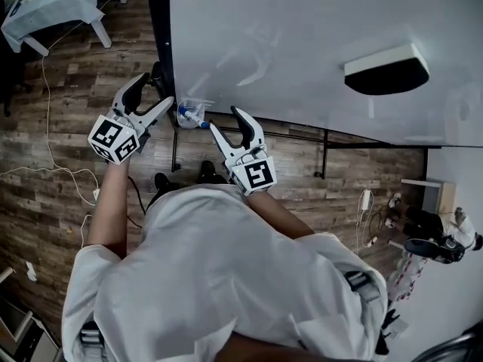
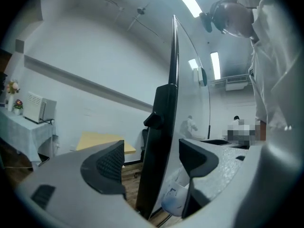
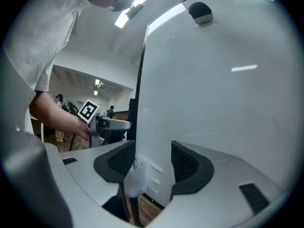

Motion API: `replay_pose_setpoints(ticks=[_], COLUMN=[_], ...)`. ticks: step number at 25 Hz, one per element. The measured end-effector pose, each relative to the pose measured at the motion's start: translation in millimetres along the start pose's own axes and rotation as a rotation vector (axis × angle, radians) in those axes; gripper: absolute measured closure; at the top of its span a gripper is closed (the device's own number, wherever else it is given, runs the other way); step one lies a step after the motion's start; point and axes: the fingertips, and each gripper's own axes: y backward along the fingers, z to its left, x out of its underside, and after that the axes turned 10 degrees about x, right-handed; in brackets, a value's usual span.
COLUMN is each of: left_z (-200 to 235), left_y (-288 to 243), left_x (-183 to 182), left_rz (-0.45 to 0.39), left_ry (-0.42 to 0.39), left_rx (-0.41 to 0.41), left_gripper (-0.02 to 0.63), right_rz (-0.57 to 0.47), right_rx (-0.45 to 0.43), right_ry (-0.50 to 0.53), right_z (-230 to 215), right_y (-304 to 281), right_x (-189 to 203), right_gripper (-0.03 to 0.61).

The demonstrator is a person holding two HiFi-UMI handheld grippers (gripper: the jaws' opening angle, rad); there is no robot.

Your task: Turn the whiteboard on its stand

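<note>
The whiteboard hangs tilted on its black stand, an eraser stuck to its face. My left gripper stands open astride the board's black side frame, with a gap at each pad. My right gripper is at the board's lower edge, just right of a small marker cup. In the right gripper view the board shows its face, its edge stands between the jaws, and the cup sits by the left pad. Those jaws are spread and I see no pad pressing.
The stand's black legs and castors rest on the wood floor in front of me. A table with a pale cloth is at the far left, with cables trailing across the floor. Equipment clutters the right.
</note>
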Motion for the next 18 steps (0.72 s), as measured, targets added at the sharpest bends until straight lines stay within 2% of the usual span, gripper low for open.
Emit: replay_pose_setpoints(ticks=[9, 15, 18], left_z=[-5.1, -5.3, -8.2], left_y=[-23.2, -31.0, -34.4], left_x=[-1.1, 0.7, 0.8], left_rz=[0.009, 0.033, 0.041], left_ry=[0.002, 0.001, 0.010], left_rx=[0.144, 0.200, 0.238], left_gripper=[0.273, 0.275, 0.276], right_rz=[0.019, 0.008, 0.018], right_rx=[0.133, 0.172, 0.202], right_ry=[-0.048, -0.047, -0.080], right_z=[-16.0, -16.5, -21.2], right_y=[1.5, 1.0, 5.9], right_x=[5.6, 3.6, 5.6], right_gripper=[0.347, 0.350, 0.351])
